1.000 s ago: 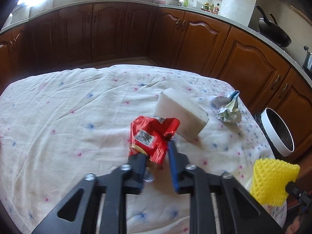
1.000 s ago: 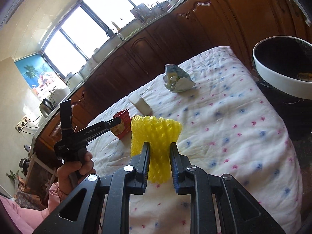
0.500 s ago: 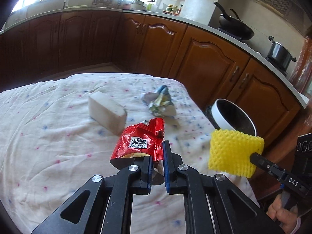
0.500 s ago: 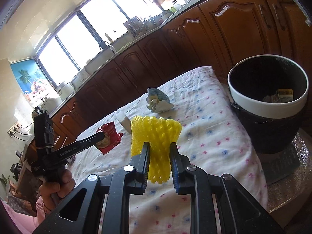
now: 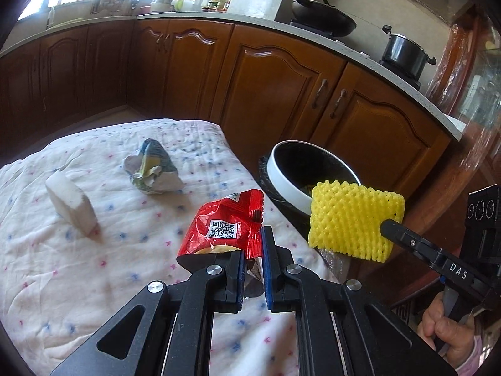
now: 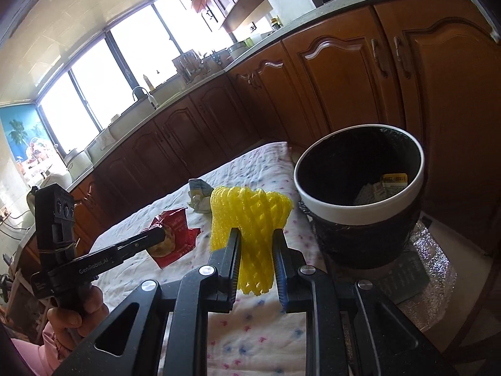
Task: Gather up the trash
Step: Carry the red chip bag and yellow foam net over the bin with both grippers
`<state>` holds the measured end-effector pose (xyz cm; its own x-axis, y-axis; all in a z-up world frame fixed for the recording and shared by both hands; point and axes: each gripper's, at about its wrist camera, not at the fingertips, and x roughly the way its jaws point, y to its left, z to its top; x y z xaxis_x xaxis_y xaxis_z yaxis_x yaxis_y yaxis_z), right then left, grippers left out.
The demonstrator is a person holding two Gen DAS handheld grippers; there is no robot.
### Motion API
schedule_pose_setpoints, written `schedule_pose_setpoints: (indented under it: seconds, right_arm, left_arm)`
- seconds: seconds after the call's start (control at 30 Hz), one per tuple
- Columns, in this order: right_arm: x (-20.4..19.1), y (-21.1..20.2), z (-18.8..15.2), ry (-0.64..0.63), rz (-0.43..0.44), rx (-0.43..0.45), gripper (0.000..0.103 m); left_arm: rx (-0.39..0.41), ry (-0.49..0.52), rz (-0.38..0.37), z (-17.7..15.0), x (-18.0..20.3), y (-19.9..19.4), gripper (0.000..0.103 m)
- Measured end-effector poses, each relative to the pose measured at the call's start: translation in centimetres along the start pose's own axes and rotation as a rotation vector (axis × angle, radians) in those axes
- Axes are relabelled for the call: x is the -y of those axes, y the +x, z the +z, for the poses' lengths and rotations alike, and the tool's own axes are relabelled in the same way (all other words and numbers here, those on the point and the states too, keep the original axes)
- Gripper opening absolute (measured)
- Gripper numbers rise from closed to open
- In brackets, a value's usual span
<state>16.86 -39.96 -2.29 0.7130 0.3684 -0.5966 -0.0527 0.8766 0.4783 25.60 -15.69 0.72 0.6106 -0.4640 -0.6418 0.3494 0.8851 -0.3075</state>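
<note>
We hold a red snack wrapper (image 5: 224, 228) w/ QR code, pinched in our left gripper (image 5: 252, 269) above the worktop (image 5: 94, 269). Right gripper (image 6: 256, 263), marked "DAS", pinches yellow foam net (image 6: 250, 219) near the trash bin (image 6: 360, 206).

red wrapper (image 5: 224, 224), yellow foam net (image 5: 352, 219), white-rimmed black bin (image 6: 360, 200), white cloth (image 5: 94, 266) with pink and blue specks.

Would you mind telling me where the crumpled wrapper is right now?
In the left wrist view the crumpled wrapper lies on the floral tablecloth, between the white foam block at left and the trash bin at right.
</note>
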Motion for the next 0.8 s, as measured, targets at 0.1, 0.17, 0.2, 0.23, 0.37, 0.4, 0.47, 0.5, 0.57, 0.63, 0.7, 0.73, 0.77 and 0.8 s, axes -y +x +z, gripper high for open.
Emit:
schedule_pose_setpoints:
  seconds: [0.1,0.17,0.2,0.23,0.37,0.4,0.47,0.5,0.57,0.63,0.7,0.73,0.77,0.8]
  right_arm:
    - [1.1,-0.6,0.5,0.009,-0.027,0.012,0.020]
    - [1.8,-1.0,0.9,0.015,-0.041,0.022,0.020]
    - [2.2,-1.2,1.1,0.018,-0.048,0.027,0.020]
    - [2.5,-1.3,1.3,0.018,-0.055,0.030,0.020]
    - [3.5,-1.7,2.0,0.022,-0.082,0.042,0.020]
    - [3.8,-1.8,2.2,0.024,-0.087,0.046,0.020]
    - [4.3,-1.9,2.5,0.030,-0.098,0.054,0.020]
    - [4.4,-2.0,2.6,0.031,-0.102,0.057,0.020]
    - [4.9,-2.1,3.0,0.033,-0.112,0.059,0.020]
    - [5.2,-2.0,3.2,0.032,-0.121,0.060,0.020]
    - [5.6,-1.8,3.6,0.031,-0.132,0.057,0.020]
    - [5.8,-1.7,3.8,0.030,-0.138,0.056,0.020]
    - [5.9,-1.6,4.1,0.027,-0.144,0.054,0.020]
    - [6.1,-1.5,4.3,0.025,-0.153,0.052,0.020]
  left_arm:
    - [-0.007,0.024,-0.017,0.7,1.0,1.1,0.008]
    - [-0.010,0.040,-0.023,1.3,1.8,2.0,0.008]
    - [-0.011,0.046,-0.029,1.7,2.1,2.4,0.008]
    - [-0.011,0.050,-0.033,2.0,2.7,2.9,0.008]
    - [-0.017,0.078,-0.051,3.2,4.1,4.5,0.008]
    - [-0.018,0.083,-0.050,3.2,4.6,4.9,0.008]
    - [-0.024,0.096,-0.054,3.6,5.2,5.6,0.008]
    - [-0.028,0.100,-0.058,3.8,5.5,6.1,0.008]
    - [-0.036,0.107,-0.064,4.3,5.9,6.9,0.008]
    - [-0.041,0.118,-0.067,4.7,6.4,7.7,0.008]
    - [-0.048,0.132,-0.069,5.2,6.9,8.5,0.008]
    - [-0.052,0.139,-0.067,5.5,7.2,9.0,0.008]
    - [-0.056,0.143,-0.066,5.8,7.4,9.5,0.008]
    - [-0.064,0.146,-0.062,6.2,7.6,10.2,0.008]
